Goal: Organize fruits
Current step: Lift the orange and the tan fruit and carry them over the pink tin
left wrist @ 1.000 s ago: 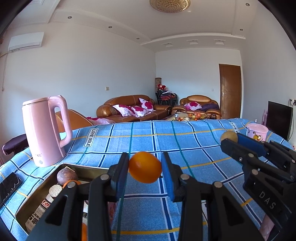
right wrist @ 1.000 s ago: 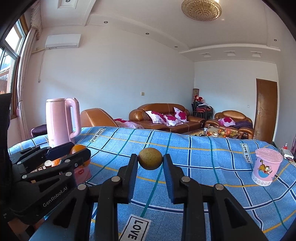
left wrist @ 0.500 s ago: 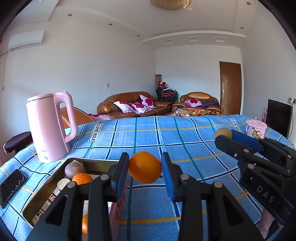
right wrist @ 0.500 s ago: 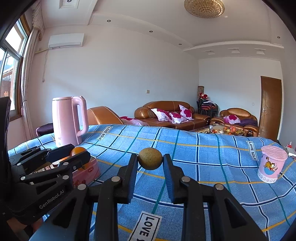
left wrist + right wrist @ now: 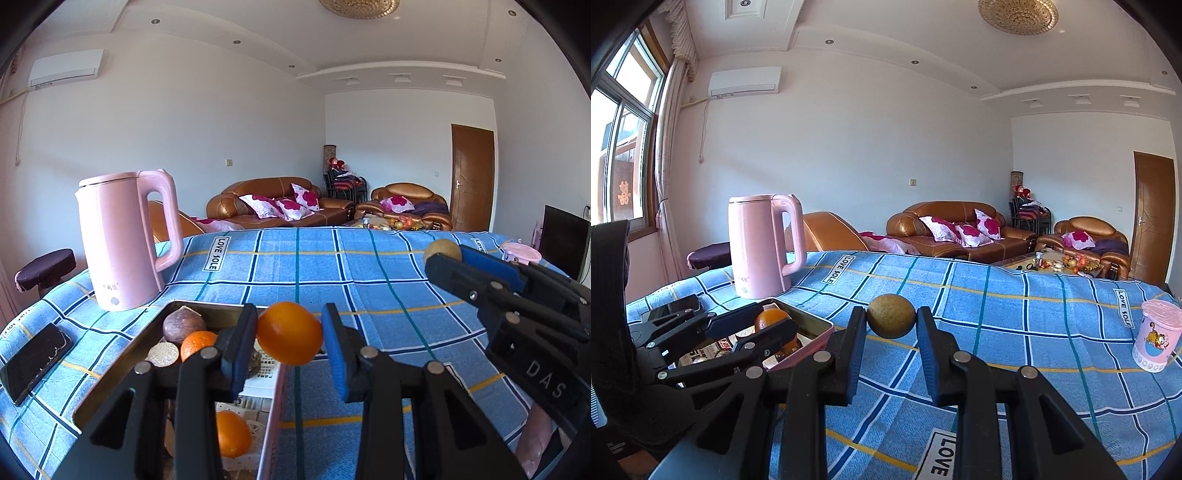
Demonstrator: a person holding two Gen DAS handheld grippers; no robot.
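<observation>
While I'm sorting fruit, L gripper (image 5: pixel 290 334) is pinching an orange (image 5: pixel 289 333) at frame center, above the box's (image 5: pixel 275 398) right edge, presumably for dropping in; R gripper (image 5: pixel 891 321) is clamping a brownish fruit (image 5: pixel 891 320) over the tablecloth (image 5: pixel 1015 332), center frame.

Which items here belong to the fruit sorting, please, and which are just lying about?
Job: orange in left gripper; brownish fruit in right gripper; fruit tin.
Lying about: pink kettle, phone, pink cup.
</observation>
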